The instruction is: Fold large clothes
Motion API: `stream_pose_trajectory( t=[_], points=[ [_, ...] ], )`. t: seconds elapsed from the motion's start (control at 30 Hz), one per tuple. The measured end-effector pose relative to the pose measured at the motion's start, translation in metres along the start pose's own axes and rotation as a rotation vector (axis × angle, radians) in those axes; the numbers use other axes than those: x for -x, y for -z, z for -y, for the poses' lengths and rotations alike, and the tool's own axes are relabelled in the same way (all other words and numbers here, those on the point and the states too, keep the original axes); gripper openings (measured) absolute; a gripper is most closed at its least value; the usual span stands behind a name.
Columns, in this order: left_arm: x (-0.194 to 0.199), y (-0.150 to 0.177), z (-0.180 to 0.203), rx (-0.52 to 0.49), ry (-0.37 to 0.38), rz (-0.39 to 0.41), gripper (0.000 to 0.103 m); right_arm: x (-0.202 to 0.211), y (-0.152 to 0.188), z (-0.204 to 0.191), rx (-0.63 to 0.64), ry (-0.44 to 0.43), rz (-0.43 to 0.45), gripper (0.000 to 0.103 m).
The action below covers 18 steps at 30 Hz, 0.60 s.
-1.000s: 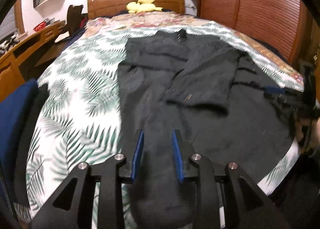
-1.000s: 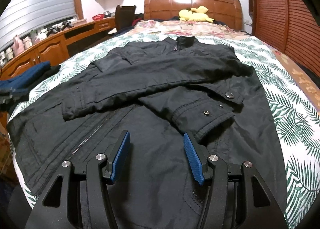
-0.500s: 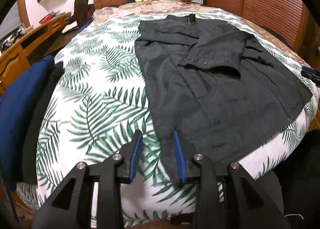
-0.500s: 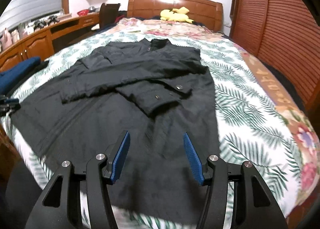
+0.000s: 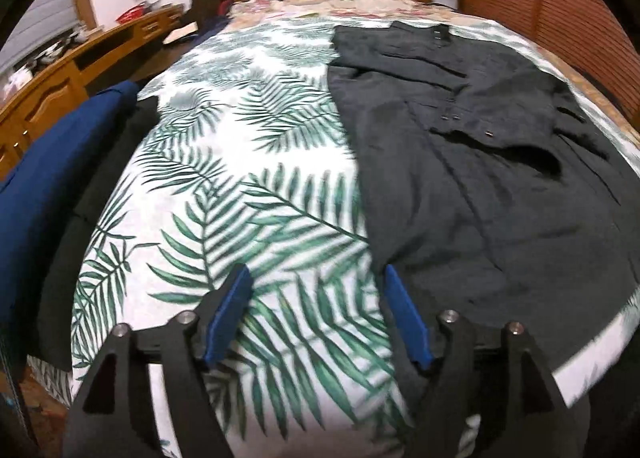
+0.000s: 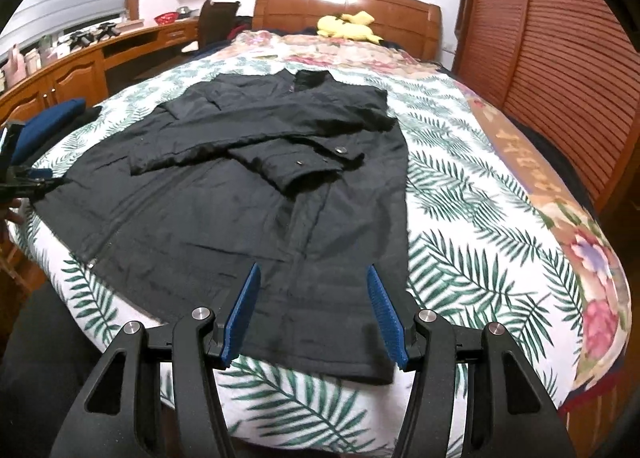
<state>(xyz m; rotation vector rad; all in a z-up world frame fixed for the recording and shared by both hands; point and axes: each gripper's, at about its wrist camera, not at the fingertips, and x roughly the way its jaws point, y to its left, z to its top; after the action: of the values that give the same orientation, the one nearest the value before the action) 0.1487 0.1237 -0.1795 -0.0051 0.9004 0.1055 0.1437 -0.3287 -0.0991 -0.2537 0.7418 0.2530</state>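
A: What are the jaws doing?
B: Left gripper (image 5: 316,298) is opening, only leaf-print sheet between its pads, the black jacket (image 5: 472,161) just beside its right pad. Right gripper (image 6: 312,298) stands half open over the jacket's hem, gripping nothing.
A: And the jacket?
B: Flat on the bed (image 6: 472,193), sleeves folded across its front, collar toward the headboard (image 6: 348,5).

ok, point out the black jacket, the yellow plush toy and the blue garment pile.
black jacket (image 6: 224,217), right wrist view, front panel.
yellow plush toy (image 6: 346,27), right wrist view, body.
blue garment pile (image 5: 52,169), left wrist view, top fold.
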Motion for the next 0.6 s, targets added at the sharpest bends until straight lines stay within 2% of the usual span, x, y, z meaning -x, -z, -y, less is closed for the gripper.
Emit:
stream_pose_trajectory(
  t=[0.13, 0.2, 0.37, 0.6],
  points=[
    [-0.003, -0.001, -0.010, 0.036, 0.024, -0.005, 0.078, -0.004, 0.003, 0.015, -0.044, 0.002, -0.024, 0.057],
    [0.000, 0.000, -0.012, 0.037, 0.028, -0.006, 0.078, -0.009, 0.004, 0.023, -0.061, 0.003, -0.040, 0.065],
    [0.015, 0.005, -0.018, 0.051, 0.041, 0.004, 0.078, -0.022, 0.010, 0.036, -0.073, 0.035, -0.097, 0.065],
    [0.045, 0.022, -0.016, 0.027, 0.072, 0.024, 0.078, -0.035, 0.021, 0.046, -0.087, 0.023, -0.156, 0.065]
  ],
)
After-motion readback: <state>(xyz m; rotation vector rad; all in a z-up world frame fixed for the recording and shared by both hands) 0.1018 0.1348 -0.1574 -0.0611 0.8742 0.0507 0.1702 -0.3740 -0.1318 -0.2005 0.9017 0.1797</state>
